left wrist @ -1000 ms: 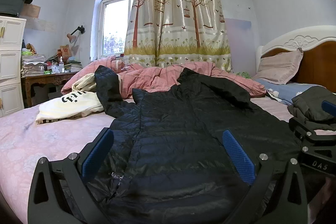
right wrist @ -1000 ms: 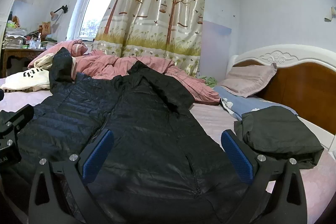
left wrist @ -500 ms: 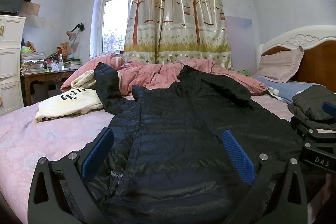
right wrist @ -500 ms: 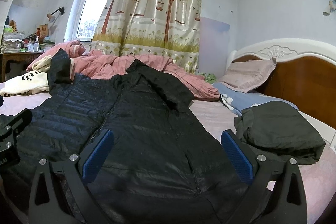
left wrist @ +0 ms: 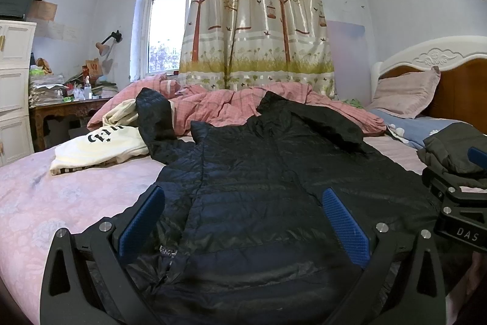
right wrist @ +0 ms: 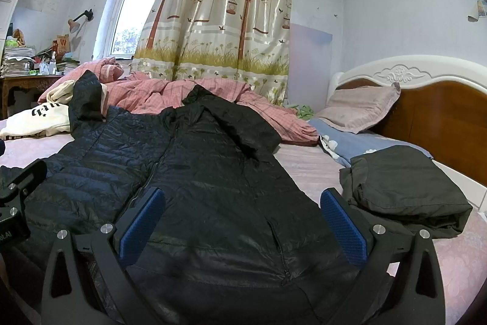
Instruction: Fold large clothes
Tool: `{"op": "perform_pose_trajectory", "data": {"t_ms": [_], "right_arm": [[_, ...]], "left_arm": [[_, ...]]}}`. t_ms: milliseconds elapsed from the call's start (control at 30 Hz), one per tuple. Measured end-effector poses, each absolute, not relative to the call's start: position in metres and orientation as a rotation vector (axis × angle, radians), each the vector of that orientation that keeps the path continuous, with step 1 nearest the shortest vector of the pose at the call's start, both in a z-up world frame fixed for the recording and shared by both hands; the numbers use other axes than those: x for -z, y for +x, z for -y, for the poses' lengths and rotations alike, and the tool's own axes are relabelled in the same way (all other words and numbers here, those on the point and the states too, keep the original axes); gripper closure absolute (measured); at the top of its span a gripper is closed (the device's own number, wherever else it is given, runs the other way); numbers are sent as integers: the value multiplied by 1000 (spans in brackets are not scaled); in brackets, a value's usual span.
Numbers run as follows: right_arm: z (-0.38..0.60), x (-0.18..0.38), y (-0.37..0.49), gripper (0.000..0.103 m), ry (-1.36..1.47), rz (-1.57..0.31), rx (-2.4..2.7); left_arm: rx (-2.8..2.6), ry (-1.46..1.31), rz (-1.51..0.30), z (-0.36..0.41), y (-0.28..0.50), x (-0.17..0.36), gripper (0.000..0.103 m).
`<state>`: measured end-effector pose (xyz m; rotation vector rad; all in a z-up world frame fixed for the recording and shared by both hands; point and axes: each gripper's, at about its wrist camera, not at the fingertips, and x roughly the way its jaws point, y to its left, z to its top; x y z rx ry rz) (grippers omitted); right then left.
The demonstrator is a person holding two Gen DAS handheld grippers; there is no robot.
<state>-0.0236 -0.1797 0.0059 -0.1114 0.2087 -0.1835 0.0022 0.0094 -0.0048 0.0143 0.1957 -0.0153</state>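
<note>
Jacket: I am looking at a black quilted puffer jacket (left wrist: 258, 178) lying spread front-up on the pink floral bedsheet (left wrist: 61, 197), its hem toward me and its hood toward the far end of the bed.
Left gripper: I am holding the left gripper (left wrist: 243, 218) low over the hem on the jacket's left half; the blue-padded fingers (left wrist: 141, 221) are standing wide apart with nothing clasped, and the jacket's front zipper line is running up between them.
Right gripper: I am holding the right gripper (right wrist: 242, 217) over the jacket's right half, fingers likewise spread and released; the side pocket zipper is lying between the two pads.
Contact: I cannot tell whether either set of fingertips is touching the fabric or just hovering above it.
Sleeve: the jacket's left sleeve is folding upward and leaning against the heap of pink checked quilt (left wrist: 231, 105).
Neighbours left: a cream sweatshirt with black lettering (left wrist: 100, 145) is lying just beside that sleeve.
Neighbours right: a folded dark grey-green garment (right wrist: 404, 188) is sitting near the jacket's right edge, just beyond my right finger.
Far end: a mauve pillow (right wrist: 359, 108) is leaning on the wooden headboard with white trim (right wrist: 432, 105).
</note>
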Motion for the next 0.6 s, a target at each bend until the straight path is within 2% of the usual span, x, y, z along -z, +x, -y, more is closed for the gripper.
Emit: {"op": "perform_pose_trajectory", "data": {"t_ms": [600], "right_arm": [[180, -4, -22, 0, -116, -217, 183]], "left_arm": [[14, 10, -197, -12, 2, 7, 0]]}}
